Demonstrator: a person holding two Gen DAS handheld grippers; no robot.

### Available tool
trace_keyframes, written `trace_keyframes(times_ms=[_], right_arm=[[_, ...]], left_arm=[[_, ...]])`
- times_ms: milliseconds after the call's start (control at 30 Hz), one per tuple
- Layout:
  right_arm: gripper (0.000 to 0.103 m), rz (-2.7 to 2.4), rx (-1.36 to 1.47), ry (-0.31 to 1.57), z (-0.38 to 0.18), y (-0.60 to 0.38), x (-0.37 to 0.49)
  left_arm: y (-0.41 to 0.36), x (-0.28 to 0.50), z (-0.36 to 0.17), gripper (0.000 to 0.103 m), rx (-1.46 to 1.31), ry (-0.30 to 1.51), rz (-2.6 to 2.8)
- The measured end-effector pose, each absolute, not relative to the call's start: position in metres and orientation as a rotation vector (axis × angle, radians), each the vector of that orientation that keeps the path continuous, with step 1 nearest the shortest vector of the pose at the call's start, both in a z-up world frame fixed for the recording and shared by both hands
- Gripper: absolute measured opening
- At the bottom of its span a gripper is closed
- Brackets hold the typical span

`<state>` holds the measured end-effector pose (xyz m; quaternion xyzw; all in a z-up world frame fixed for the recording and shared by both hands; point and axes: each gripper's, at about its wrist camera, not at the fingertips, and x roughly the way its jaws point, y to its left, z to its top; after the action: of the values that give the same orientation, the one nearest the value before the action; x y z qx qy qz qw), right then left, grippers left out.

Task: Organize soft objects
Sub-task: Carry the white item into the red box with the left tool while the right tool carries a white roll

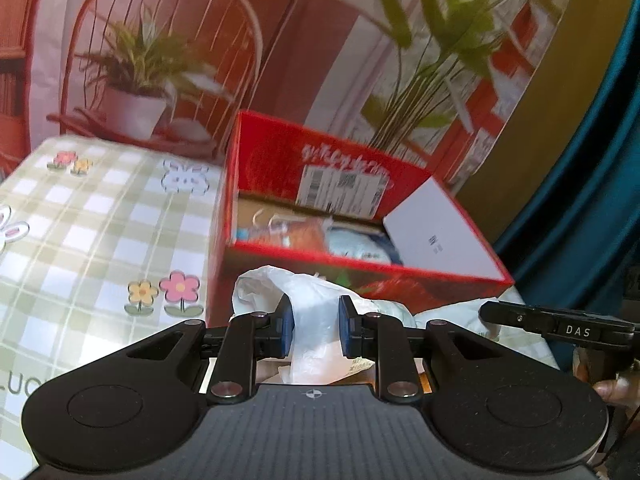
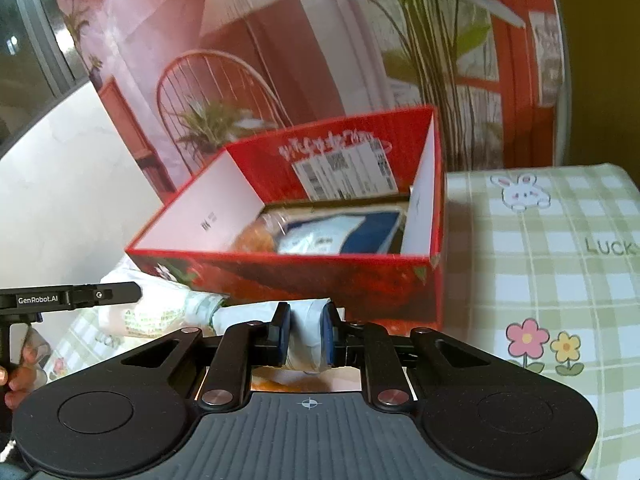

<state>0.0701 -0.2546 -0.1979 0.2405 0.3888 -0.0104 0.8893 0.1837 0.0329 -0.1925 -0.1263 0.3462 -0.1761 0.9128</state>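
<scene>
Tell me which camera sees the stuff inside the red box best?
The right wrist view: it looks deeper into the red box, showing the blue-and-white packet and an orange item. The left wrist view shows the same box, but its near wall hides most contents.

- The left wrist view looks forward along its fingers, low and close to the red box [image 1: 344, 216], which sits ahead and slightly right.
- The right wrist view faces the same red box [image 2: 320, 216] from its other side, equally close.
- Both share the checked cloth [image 1: 88, 216] and the printed backdrop [image 2: 280, 40].
</scene>
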Motion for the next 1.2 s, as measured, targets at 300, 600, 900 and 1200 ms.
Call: trace_keyframes(times_ms=[300, 600, 900, 1200], right_arm=[[0.015, -0.013, 0.462, 0.727, -0.166, -0.253, 0.065], [0.015, -0.007, 0.436, 0.673, -0.147, -0.254, 0.067], [0.014, -0.01, 0.401, 0.647, -0.134, -0.26, 0.085], [0.014, -0.066, 0.307, 0.641, -0.132, -0.274, 0.132]], left_arm=[[0.032, 0.174, -0.167, 0.024, -0.245, 0.631, -0.373], [0.031, 0.175, -0.144, 0.023, -0.219, 0.567, -0.382], [0.028, 0.202, -0.134, 0.024, -0.202, 0.541, -0.375], [0.014, 0.26, -0.13, 0.024, -0.14, 0.531, -0.357]])
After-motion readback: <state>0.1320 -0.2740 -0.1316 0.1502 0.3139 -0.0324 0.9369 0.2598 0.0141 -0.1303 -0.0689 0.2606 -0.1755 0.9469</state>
